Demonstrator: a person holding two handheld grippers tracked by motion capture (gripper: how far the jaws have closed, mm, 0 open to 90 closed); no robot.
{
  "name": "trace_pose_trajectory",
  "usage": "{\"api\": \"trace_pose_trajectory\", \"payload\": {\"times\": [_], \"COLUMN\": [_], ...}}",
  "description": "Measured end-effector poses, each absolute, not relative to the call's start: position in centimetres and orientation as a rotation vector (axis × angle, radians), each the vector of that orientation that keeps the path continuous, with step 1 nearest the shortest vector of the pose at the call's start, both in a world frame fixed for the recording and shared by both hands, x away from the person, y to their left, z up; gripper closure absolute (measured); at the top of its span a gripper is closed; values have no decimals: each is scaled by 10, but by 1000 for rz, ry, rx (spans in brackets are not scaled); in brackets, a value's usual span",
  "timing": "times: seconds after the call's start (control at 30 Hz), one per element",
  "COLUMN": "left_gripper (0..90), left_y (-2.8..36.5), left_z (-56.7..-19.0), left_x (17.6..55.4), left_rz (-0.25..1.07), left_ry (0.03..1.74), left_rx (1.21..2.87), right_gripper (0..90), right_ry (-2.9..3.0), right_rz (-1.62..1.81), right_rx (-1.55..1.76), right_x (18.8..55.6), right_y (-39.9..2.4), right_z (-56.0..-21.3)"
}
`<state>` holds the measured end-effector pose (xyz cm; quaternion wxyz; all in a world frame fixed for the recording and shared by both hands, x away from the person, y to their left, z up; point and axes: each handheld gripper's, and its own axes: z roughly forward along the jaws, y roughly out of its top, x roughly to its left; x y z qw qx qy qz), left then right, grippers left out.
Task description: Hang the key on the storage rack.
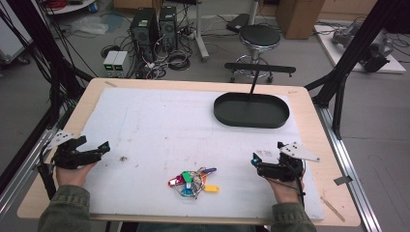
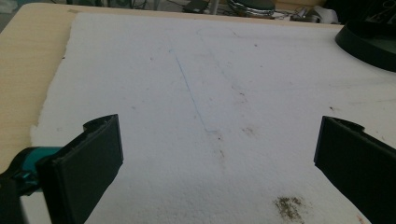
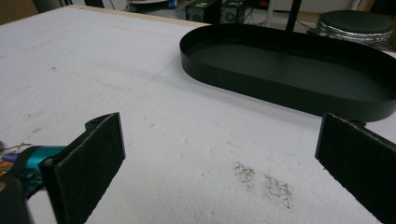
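While our two grippers rest on the white mat (image 1: 159, 125) with nothing between their jaws, we judge the work as not yet begun: the bunch of keys (image 1: 193, 181) with its coloured tags lies untouched on the mat at the near edge of the tabletop (image 1: 316, 130), well short of the black oval tray (image 1: 251, 110), which sits empty toward the far right. Our left gripper (image 1: 99, 151) lies well to the left of the keys, its jaws spread wide over bare mat in the left gripper view. Our right gripper (image 1: 255, 162) lies to the right of the keys, between them and the tray's side of the tabletop, its jaws likewise wide apart and pointing toward the tray in the right gripper view. If the keys are meant for the tray, as the layout suggests to us, then everything remains: reaching to the keys, closing on them, carrying them across and letting go inside the rim.
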<state>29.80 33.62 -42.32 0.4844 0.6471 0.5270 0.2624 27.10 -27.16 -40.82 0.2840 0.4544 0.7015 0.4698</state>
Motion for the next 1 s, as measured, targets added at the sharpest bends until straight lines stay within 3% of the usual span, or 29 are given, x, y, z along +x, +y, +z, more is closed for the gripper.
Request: {"api": "trace_pose_trajectory", "payload": {"times": [1.0], "left_gripper": [17], "left_y": [335], "left_z": [-424], "left_x": [299], "left_rz": [628], "left_ry": [1282], "left_rx": [1589], "right_gripper": [4], "right_ry": [2042], "right_rz": [1248], "right_rx": [1095], "right_x": [269], "right_y": [-237], "right_z": [-407]}}
